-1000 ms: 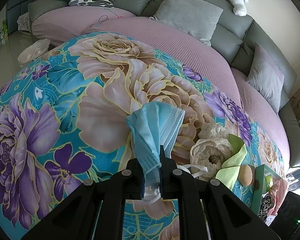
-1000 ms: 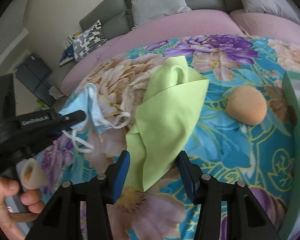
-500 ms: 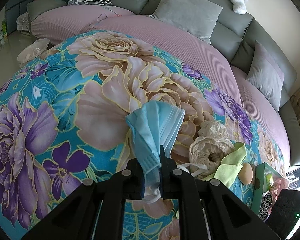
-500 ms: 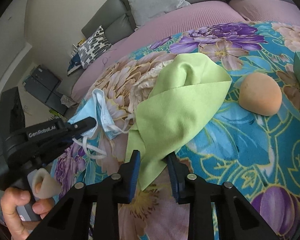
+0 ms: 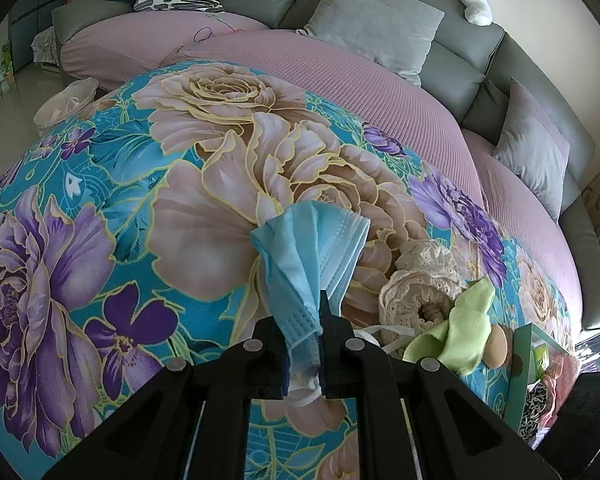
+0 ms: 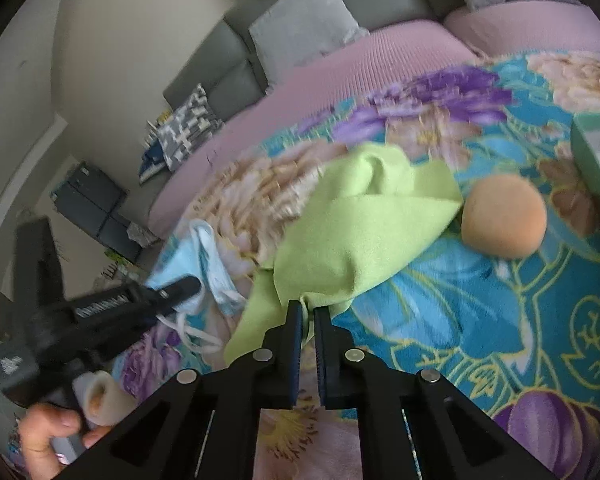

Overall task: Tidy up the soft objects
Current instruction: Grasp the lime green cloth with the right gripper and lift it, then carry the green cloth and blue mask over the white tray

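Left hand-held gripper (image 5: pixel 305 322) clenched on blue mask (image 5: pixel 312 248), lifted off floral blanket (image 5: pixel 100 200); right hand-held gripper (image 6: pixel 307 320) clenched on green cloth (image 6: pixel 352 236) edge, apparently for transfer to green box (image 6: pixel 596 160) far right

Face mask (image 5: pixel 312 264) at frame centre on the blanket (image 5: pixel 100 200). Lace doily (image 5: pixel 420 292), cloth (image 5: pixel 464 332), sponge ball (image 5: pixel 498 350) lower right. Sofa (image 5: pixel 452 64) behind, across the top.
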Motion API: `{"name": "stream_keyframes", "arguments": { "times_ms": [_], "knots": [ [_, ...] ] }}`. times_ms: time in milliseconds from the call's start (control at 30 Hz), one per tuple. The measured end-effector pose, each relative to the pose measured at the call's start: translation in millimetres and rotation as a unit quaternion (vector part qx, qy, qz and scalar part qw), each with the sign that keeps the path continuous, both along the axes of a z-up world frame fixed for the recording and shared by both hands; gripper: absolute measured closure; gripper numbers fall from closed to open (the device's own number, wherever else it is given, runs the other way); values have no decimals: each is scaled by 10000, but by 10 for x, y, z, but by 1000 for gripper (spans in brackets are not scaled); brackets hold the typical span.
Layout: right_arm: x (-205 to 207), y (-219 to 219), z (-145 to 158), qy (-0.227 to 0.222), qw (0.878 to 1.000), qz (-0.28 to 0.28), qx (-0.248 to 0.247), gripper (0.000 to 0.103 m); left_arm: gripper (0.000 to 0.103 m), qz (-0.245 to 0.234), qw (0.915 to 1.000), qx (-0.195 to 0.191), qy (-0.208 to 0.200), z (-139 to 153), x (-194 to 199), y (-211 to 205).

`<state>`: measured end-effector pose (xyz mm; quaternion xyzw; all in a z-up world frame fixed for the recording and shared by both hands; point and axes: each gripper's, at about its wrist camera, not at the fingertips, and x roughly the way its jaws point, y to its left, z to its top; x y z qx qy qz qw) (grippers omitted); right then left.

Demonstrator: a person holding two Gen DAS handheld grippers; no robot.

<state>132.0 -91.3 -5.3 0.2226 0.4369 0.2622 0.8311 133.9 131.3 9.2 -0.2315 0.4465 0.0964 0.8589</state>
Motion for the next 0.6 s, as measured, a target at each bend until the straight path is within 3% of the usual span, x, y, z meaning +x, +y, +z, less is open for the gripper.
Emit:
{"name": "stream_keyframes", "arguments": {
  "times_ms": [200,400,600],
  "knots": [
    [-46,-112,225,-433,9986,-131,288,96,93,-23,9999,13,-113,50,-13,-11],
    [-180,-199,537,-1061,9932,-263,397,96,93,-81,9995,-31,-299,154,-38,-50],
    [-262,-319,732,-1396,9885,-423,392,97,93,-130,9987,-31,-486,274,-66,-102]
  ]
}}
